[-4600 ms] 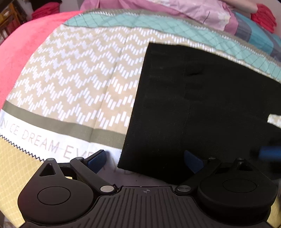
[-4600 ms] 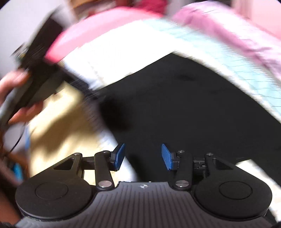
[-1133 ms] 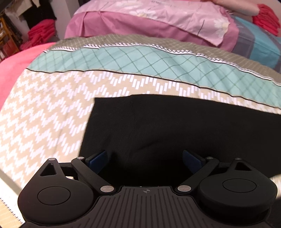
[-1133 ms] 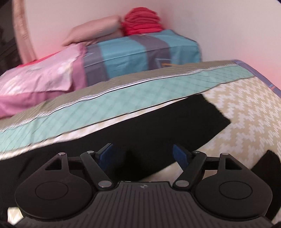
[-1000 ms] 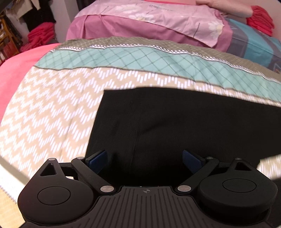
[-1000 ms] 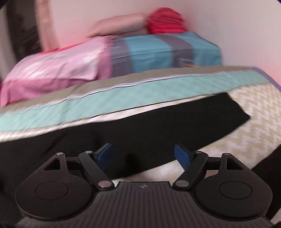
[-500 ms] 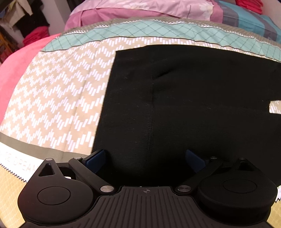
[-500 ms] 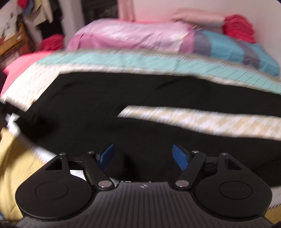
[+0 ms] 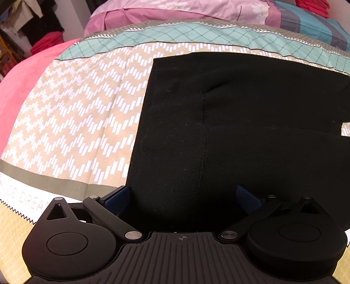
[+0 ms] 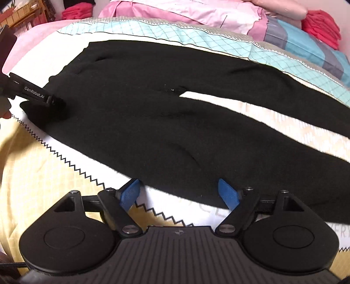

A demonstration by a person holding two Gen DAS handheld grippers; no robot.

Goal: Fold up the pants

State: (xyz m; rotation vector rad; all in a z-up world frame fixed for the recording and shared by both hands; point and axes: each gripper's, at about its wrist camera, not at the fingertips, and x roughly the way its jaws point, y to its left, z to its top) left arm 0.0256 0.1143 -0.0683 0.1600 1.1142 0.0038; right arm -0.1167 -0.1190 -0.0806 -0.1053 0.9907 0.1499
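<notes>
Black pants (image 9: 240, 131) lie spread flat on the patterned bedspread (image 9: 76, 120), waist to the left and both legs running right with a strip of bedspread between them. My left gripper (image 9: 181, 200) is open, its pads wide apart over the waist's near left corner. The right wrist view shows the pants (image 10: 153, 120) whole, with the left gripper (image 10: 37, 95) at that waist corner. My right gripper (image 10: 178, 193) hovers at the near edge of the near leg. Its jaws are opening, the fabric's edge lies between the blue pads, and they do not press on it.
A pink quilt (image 10: 196, 11) and a blue-and-grey striped pillow (image 10: 317, 48) lie along the far side of the bed. Folded red clothes (image 10: 321, 24) sit at the far right corner. A pink blanket (image 9: 21, 76) hangs off the bed's left side.
The left gripper came down and nearer, so the waist corner now lies between its pads. The right gripper swung left from the leg ends to the near leg's edge.
</notes>
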